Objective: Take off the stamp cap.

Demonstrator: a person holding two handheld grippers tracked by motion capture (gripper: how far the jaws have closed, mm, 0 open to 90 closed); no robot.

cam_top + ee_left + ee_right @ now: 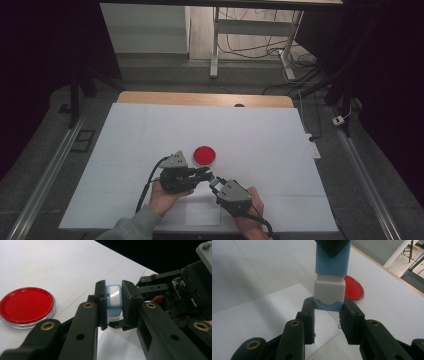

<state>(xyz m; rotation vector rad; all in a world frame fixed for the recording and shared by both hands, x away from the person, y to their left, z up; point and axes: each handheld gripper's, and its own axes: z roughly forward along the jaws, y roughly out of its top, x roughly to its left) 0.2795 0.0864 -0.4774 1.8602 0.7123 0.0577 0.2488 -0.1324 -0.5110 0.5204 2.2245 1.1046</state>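
Between the two grippers, held above the white sheet (pixel 150 145), a small blue-and-grey block (pixel 330 287) is clamped at one end by the left gripper (pixel 114 305) and at the other by the right gripper (pixel 327 315). Red dish (pixel 26 305) lies just beyond the left gripper. Judgement: pull apart along the block's axis, no twisting, keep both grips square.

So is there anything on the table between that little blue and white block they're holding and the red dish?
Nothing visible. The blue and white block is clamped between the left gripper and the right gripper, above the white table. The red dish lies just beyond, with bare tabletop between them.
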